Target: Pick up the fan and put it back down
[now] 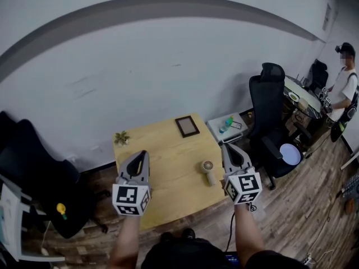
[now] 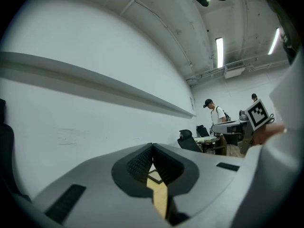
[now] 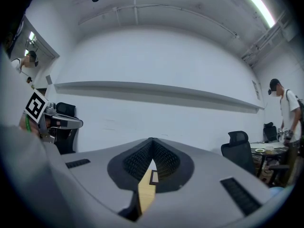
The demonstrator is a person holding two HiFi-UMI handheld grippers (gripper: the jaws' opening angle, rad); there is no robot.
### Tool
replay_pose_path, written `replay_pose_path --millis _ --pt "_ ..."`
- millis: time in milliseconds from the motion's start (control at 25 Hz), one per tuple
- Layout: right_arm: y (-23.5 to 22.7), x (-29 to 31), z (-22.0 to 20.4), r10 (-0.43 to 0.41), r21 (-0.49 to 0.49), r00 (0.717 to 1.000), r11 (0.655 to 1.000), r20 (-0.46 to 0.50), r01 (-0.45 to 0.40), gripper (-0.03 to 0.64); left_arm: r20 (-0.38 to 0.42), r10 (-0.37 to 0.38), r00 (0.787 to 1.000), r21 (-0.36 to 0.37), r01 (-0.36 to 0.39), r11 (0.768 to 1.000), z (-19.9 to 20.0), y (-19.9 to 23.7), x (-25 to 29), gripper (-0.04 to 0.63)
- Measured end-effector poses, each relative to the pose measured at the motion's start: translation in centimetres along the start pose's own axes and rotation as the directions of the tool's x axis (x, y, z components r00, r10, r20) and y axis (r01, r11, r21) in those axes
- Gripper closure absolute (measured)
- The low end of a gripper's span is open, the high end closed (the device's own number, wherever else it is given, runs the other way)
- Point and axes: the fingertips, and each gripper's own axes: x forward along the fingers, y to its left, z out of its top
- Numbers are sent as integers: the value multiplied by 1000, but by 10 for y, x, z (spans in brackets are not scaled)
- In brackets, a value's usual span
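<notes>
The fan (image 1: 208, 170) is laid on the wooden surface (image 1: 168, 167), just left of the right gripper (image 1: 225, 146). Behind the fan a frame (image 1: 187, 126) is seen, and well to its left a plant (image 1: 122, 138) and the left gripper (image 1: 143, 153). The fingers of both grippers are closed on nothing. The fan is shown only in the head view; in the gripper views only the frame is seen.
</notes>
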Motion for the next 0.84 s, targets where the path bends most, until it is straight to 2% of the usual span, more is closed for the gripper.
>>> replay_pose_path --millis 840 --pt "0 2 0 24 22 1000 999 17 -24 601 -4 6 1000 1 -6 1000 -3 2 3 572"
